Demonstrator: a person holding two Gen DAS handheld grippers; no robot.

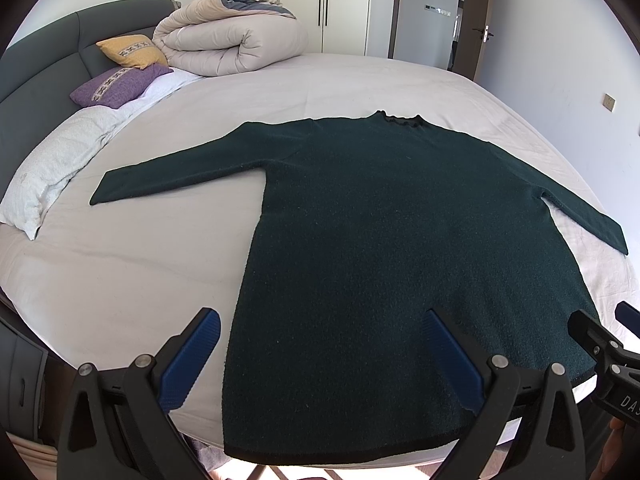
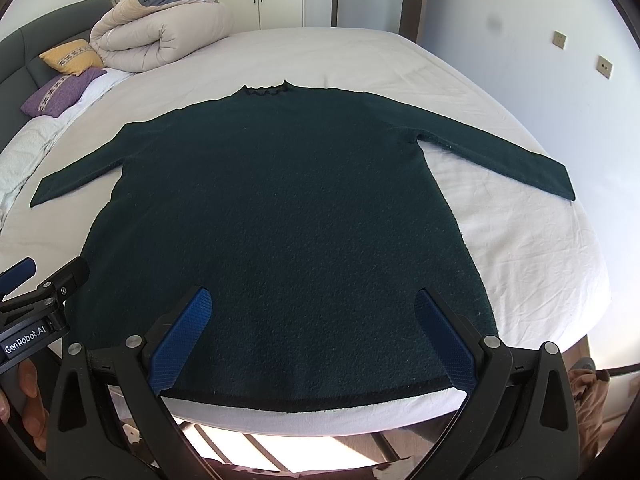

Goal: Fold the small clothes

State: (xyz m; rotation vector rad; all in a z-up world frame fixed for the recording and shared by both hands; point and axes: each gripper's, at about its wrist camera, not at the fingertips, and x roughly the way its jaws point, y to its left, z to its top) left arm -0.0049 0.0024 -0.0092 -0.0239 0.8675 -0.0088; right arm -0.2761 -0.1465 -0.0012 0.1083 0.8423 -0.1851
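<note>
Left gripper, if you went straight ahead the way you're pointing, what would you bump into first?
Most likely the dark green sweater lying flat on the bed. The left gripper is open and aimed at its lower body, near the hem; exact height above it is unclear.

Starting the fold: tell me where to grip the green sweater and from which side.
Grip the sweater by its two sleeve cuffs, each from its outer side: the left cuff and the right cuff. Both sleeves lie flat and spread outward, ready to fold across the body.

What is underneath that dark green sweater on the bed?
The sweater lies flat on a white bedsheet, which shows all around it. Whatever is directly beneath the fabric is covered, though no bumps suggest anything there.
</note>
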